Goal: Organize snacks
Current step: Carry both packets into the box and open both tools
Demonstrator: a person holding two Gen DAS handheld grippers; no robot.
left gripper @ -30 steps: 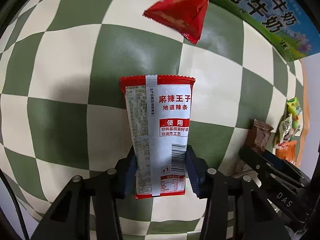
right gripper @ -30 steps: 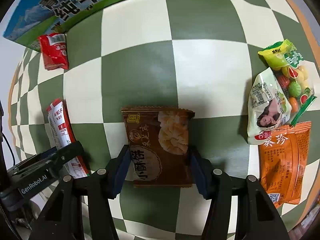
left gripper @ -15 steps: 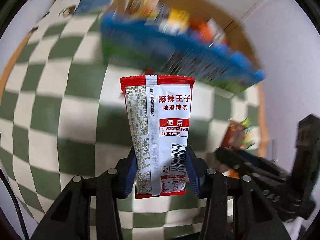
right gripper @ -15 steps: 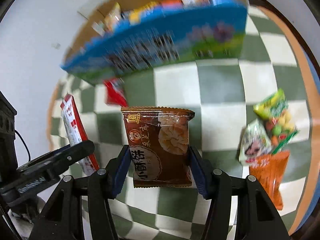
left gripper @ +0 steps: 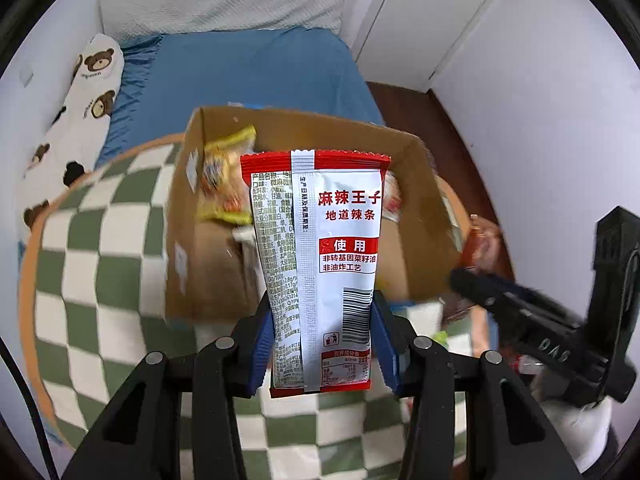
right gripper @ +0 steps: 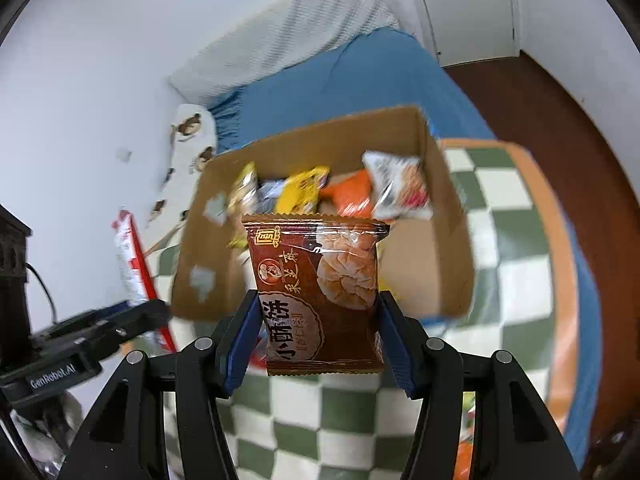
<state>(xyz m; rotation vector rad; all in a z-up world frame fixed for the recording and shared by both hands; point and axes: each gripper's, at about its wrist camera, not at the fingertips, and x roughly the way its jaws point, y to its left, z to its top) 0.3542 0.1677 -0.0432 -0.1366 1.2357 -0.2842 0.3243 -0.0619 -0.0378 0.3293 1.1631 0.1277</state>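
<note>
Left claw (left gripper: 322, 344) grips red-white packet (left gripper: 320, 240) | right claw (right gripper: 316, 340) grips brown packet (right gripper: 316, 280) | cardboard box (right gripper: 448, 216): assorted snack bags (right gripper: 394, 190)

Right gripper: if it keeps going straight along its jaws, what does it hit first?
Probably the open cardboard box: the right gripper, shut on the brown pastry packet, points into it, toward the snack packets inside. Depth is unclear.

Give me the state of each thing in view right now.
Left claw: shut on red-white packet, held off the table.
Right claw: shut on brown packet, held off the table.
Box: open, snacks inside.
Door: closed.
</note>
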